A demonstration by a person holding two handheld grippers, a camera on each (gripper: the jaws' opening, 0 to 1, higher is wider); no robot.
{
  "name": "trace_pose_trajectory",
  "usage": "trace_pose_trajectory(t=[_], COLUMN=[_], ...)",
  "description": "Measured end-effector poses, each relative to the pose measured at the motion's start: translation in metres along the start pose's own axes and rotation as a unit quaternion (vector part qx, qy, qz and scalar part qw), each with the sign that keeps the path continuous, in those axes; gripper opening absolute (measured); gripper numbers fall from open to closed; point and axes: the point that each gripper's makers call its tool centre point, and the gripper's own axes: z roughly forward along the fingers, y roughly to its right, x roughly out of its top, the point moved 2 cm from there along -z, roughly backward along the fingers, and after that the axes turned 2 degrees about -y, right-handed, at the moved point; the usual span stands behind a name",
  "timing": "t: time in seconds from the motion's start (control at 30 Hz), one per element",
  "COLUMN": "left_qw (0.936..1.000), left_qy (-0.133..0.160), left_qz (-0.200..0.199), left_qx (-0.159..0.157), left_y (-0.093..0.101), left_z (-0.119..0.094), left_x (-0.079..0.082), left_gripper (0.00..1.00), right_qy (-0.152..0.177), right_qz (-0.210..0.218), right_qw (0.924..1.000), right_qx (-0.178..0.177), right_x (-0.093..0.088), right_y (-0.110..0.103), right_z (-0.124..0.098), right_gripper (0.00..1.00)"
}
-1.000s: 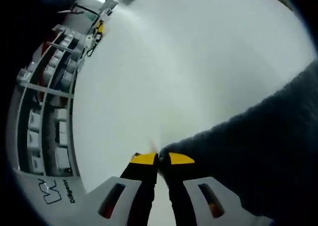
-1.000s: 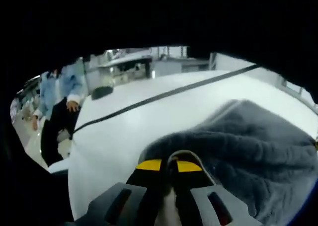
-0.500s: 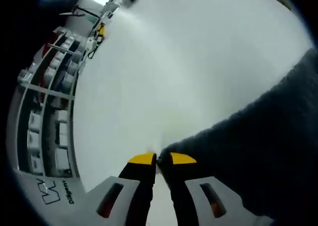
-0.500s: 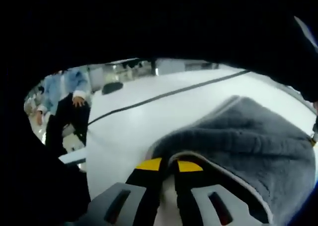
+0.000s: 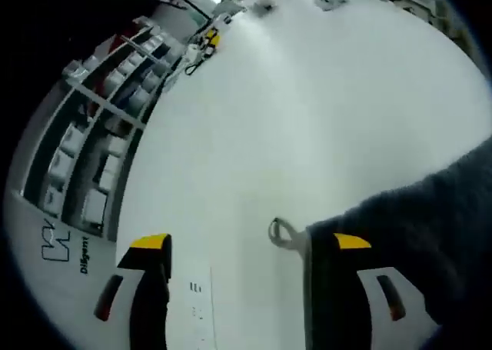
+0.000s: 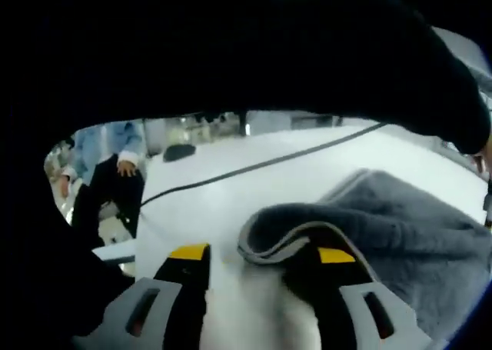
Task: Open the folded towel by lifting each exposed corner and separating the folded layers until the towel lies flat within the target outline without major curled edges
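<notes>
Now both grippers gape beside the towel (image 6: 400,227).

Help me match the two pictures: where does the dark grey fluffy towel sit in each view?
Left gripper view: dark grey fluffy towel at lower right, by the right jaw.
Right gripper view: towel at centre-right, its curled edge between the open jaws.
Shared landmark: the white table.

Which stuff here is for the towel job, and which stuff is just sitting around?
For the job:
- grey towel, its corner curled over
- left gripper, jaws open
- right gripper, jaws open
- white table
- black line on the table

Just around:
- shelves beside the table
- small loop at the towel's edge
- person standing past the table
</notes>
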Motion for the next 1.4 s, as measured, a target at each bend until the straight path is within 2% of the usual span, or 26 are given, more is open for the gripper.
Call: trace_pose_trajectory(t=[0.03, 0.07, 0.1, 0.17, 0.2, 0.27, 0.4, 0.57, 0.63, 0.7, 0.87, 0.97, 1.03, 1.1, 1.17, 1.23, 1.3, 1.4], left_qw=[0.9998, 0.9996, 0.9996, 0.9994, 0.9991, 0.9986, 0.9987, 0.998, 0.9973, 0.9964, 0.9913, 0.9852, 0.9814, 0.9785, 0.9726, 0.9705, 0.969, 0.9679], left_qy=[-0.016, -0.022, -0.017, -0.02, -0.025, -0.029, -0.03, -0.03, -0.03, -0.03, 0.004, 0.034, 0.051, 0.066, 0.086, 0.086, 0.094, 0.102], left_qz=[-0.011, -0.019, -0.014, -0.021, -0.032, -0.042, -0.04, -0.056, -0.067, -0.079, -0.131, -0.168, -0.185, -0.195, -0.216, -0.225, -0.229, -0.229], left_qx=[-0.002, 0.006, 0.016, 0.018, 0.011, 0.011, 0.014, 0.008, 0.004, 0.001, -0.005, -0.01, -0.009, -0.007, 0.0, -0.001, 0.004, 0.02], left_y=[-0.002, -0.005, -0.008, -0.015, -0.01, -0.007, -0.009, -0.01, -0.008, -0.017, -0.026, -0.029, -0.03, -0.038, -0.044, -0.039, -0.029, -0.018], left_z=[-0.005, -0.006, -0.007, -0.01, -0.013, -0.016, -0.019, -0.03, -0.037, -0.041, -0.07, -0.095, -0.112, -0.132, -0.153, -0.17, -0.183, -0.207], left_x=[-0.006, -0.011, -0.012, -0.011, -0.015, -0.021, -0.023, -0.025, -0.027, -0.025, -0.03, -0.033, -0.041, -0.042, -0.051, -0.062, -0.069, -0.078], left_gripper=[1.0, 1.0, 1.0, 1.0, 1.0, 1.0, 1.0, 1.0, 1.0, 1.0, 1.0, 1.0, 1.0, 1.0, 1.0, 1.0, 1.0, 1.0], right_qy=[0.027, 0.029, 0.014, 0.018, 0.02, 0.026, 0.008, -0.013, -0.017, -0.019, -0.005, 0.023, 0.046, 0.06, 0.067, 0.088, 0.066, 0.075], right_qz=[-0.018, -0.017, -0.019, -0.002, 0.011, 0.033, 0.042, 0.045, 0.036, 0.033, 0.037, 0.024, 0.018, 0.011, -0.005, -0.038, -0.038, -0.039], right_qw=[0.9995, 0.9994, 0.9996, 0.9984, 0.9968, 0.994, 0.9915, 0.9888, 0.9892, 0.9894, 0.9921, 0.996, 0.9965, 0.997, 0.9971, 0.9954, 0.9971, 0.9963], right_qx=[0.004, 0.011, 0.018, 0.053, 0.077, 0.101, 0.123, 0.142, 0.141, 0.14, 0.12, 0.083, 0.068, 0.048, 0.036, 0.012, -0.001, -0.013], right_x=[0.008, 0.008, 0.003, 0.004, 0.005, 0.008, 0.006, 0.0, -0.003, -0.005, -0.005, 0.007, 0.018, 0.026, 0.032, 0.041, 0.037, 0.045], right_y=[-0.002, -0.005, -0.008, -0.02, -0.028, -0.035, -0.037, -0.041, -0.041, -0.042, -0.035, -0.019, -0.01, 0.001, 0.008, 0.017, 0.027, 0.041], right_z=[0.003, 0.004, 0.002, 0.002, 0.002, -0.001, -0.005, -0.011, -0.015, -0.018, -0.04, -0.055, -0.069, -0.08, -0.088, -0.097, -0.104, -0.112], right_gripper=[0.89, 1.0, 1.0, 0.99, 0.99, 0.95, 0.78, 0.8, 0.84, 0.88, 0.9, 0.99, 0.99, 0.99, 0.99, 0.99, 0.99, 0.99])
